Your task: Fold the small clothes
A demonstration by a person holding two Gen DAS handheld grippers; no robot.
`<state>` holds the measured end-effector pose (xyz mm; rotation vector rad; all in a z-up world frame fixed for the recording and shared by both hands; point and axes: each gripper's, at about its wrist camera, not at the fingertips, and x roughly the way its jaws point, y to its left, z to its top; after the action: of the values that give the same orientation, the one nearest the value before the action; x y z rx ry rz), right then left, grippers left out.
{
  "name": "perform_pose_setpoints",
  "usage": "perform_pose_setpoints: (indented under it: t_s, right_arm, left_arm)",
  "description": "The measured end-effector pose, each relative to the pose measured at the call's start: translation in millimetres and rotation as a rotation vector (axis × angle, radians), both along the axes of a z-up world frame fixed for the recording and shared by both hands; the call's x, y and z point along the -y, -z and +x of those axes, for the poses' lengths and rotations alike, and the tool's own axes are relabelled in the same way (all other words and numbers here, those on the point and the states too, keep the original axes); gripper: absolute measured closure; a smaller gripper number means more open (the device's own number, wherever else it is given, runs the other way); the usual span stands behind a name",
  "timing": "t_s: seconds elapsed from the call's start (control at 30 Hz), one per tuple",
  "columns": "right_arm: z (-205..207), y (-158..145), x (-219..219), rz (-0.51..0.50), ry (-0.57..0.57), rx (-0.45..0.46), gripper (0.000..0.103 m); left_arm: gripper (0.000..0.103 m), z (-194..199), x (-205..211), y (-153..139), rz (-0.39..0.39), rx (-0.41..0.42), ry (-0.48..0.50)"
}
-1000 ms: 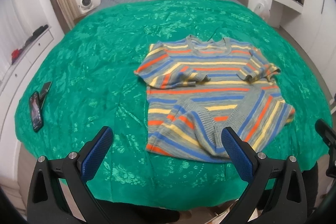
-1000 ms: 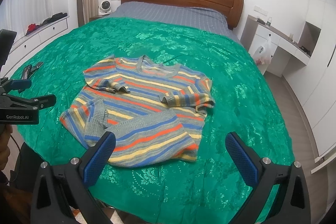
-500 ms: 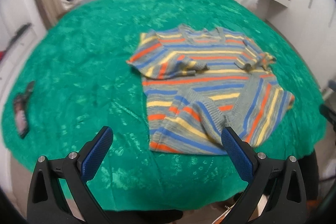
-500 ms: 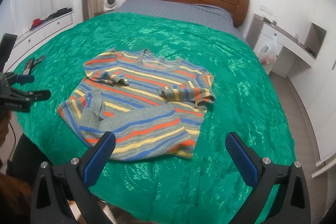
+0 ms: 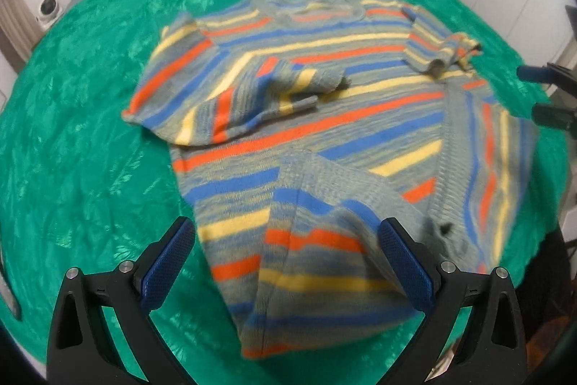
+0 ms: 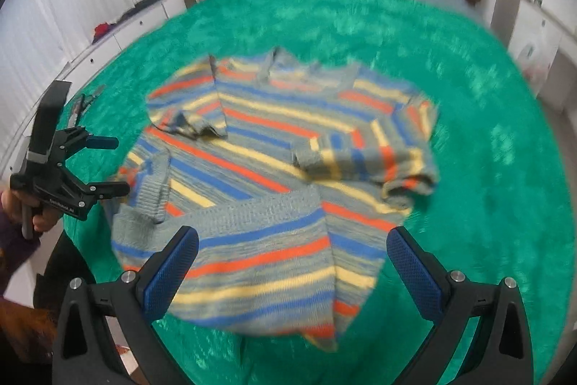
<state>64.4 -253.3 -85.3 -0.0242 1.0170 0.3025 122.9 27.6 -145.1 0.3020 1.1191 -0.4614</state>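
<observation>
A striped sweater (image 5: pixel 324 118) lies on the green cover (image 5: pixel 90 139) of the bed — both sleeves folded in, hem turned up unevenly. The left tongs (image 5: pixel 286 262) and right tongs (image 6: pixel 292 271) hover over its near hem, both spread wide, grasping nothing. Both views are blurred.

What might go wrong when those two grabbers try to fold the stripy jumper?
Both grippers hang open above the near hem of the striped knitted sweater. Three possible troubles:
1. The hem is already flipped up in uneven flaps, so the jaws may pinch only one layer.
2. The loosely folded sleeves could slide out when the hem lifts.
3. The sweater lies near the edge of the green bedspread, so a tug could drag it off.
</observation>
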Motion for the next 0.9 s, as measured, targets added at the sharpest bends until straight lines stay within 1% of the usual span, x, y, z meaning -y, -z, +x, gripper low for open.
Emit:
perform_pose_setpoints:
  t_s: [0.03, 0.07, 0.13, 0.27, 0.47, 0.7, 0.9]
  right_arm:
    - [9, 12, -2, 0.004, 0.002, -0.041, 0.0]
    - [14, 18, -4, -0.005, 0.006, -0.058, 0.0]
    - [19, 24, -6, -0.011, 0.016, -0.074, 0.0]
    - [13, 20, -8, 0.032, 0.034, -0.061, 0.0]
    - [10, 18, -9, -0.005, 0.029, -0.076, 0.0]
    - [9, 15, -1, 0.008, 0.052, -0.078, 0.0]
    - [7, 16, -4, -0.005, 0.038, -0.081, 0.0]
  left_arm:
    - [0.001, -1, 1, 2, 0.02, 0.005, -0.004]
    - [0.001, -4, 3, 1, 0.041, 0.024, -0.004]
    - [0.001, -10, 4, -3, 0.058, 0.053, -0.009]
    - [0.001, -20, 4, -9, 0.108, 0.098, -0.034]
    - [0.001, -20, 10, -6, 0.149, 0.116, -0.031]
    - [0.001, -19, 12, -9, 0.151, 0.127, -0.035]
    - [0.001, -21, 12, -12, 0.142, 0.129, -0.038]
